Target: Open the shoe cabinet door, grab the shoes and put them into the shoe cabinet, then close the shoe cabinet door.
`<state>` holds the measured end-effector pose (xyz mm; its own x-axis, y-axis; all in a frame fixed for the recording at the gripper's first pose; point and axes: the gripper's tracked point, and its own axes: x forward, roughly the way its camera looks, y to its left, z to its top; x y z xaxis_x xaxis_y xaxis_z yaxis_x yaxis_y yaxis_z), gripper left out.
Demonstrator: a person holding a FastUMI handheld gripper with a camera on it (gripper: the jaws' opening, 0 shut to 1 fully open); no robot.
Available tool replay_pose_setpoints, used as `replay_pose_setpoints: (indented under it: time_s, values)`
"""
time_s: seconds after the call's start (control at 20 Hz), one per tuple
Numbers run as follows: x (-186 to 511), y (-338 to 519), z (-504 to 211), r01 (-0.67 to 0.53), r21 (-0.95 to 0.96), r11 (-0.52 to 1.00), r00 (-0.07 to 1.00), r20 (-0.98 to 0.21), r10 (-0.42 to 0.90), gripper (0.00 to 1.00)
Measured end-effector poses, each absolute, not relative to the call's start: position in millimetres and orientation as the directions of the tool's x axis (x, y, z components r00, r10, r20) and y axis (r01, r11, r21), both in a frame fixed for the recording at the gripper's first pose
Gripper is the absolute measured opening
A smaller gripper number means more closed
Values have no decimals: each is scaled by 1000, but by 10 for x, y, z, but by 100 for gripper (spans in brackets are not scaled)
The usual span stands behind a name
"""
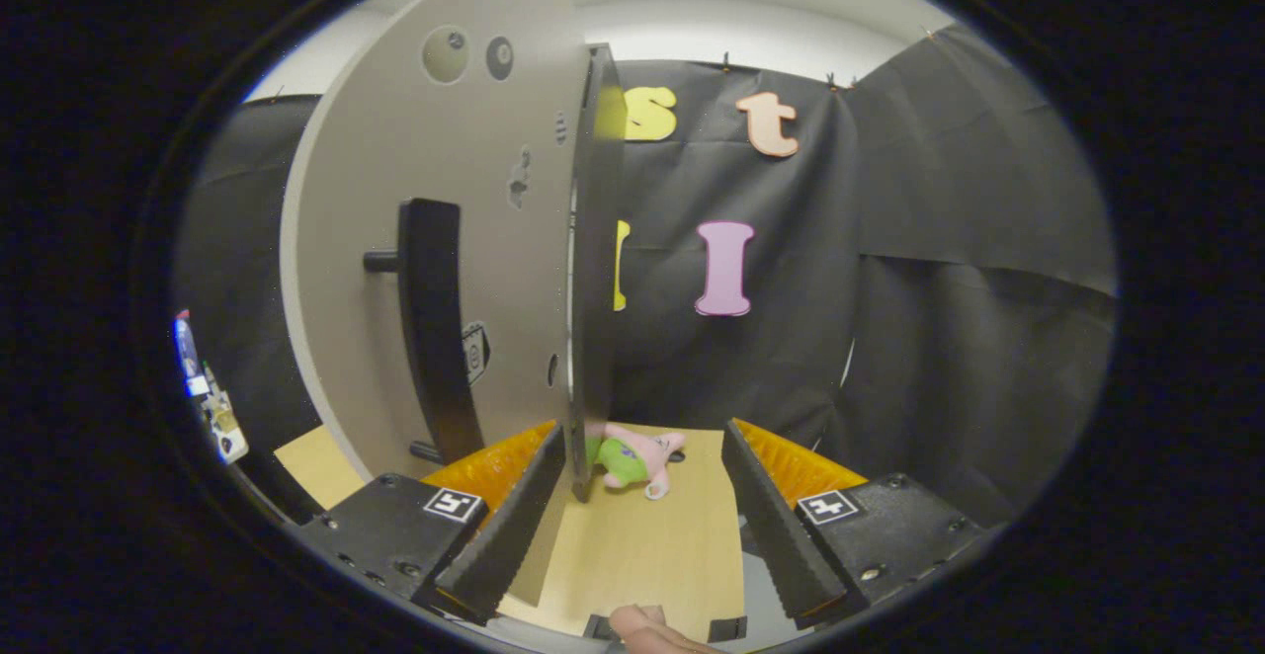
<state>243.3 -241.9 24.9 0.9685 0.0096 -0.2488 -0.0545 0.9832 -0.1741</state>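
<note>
The shoe cabinet door [445, 239] is a pale grey panel with a tall black handle [435, 328], and it stands swung out close ahead of me, seen nearly edge-on along its dark edge [593, 269]. My gripper [642, 526] is open, and the door's lower edge sits just ahead of the left finger [514, 526]. The right finger [771, 526] stands apart over the wooden surface. A pink and green plush shoe [632, 461] lies on the wood just beyond the fingers, partly hidden behind the door's edge.
The light wooden surface [642, 535] runs under the fingers. Black cloth walls [939, 288] close the booth behind and to the right. A fingertip of the holding hand [642, 629] shows at the bottom.
</note>
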Motion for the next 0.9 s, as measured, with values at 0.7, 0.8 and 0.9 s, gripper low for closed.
replay_pose_setpoints:
  time_s: [0.7, 0.8, 0.9]
  values:
    - [2380, -1884, 204, -94, -124, 988, 967, -249, 61, 93]
    - [2381, -1710, 196, -109, -139, 984, 967, -242, 73, 93]
    - [2394, -1526, 182, -118, -155, 981, 969, -232, 80, 93]
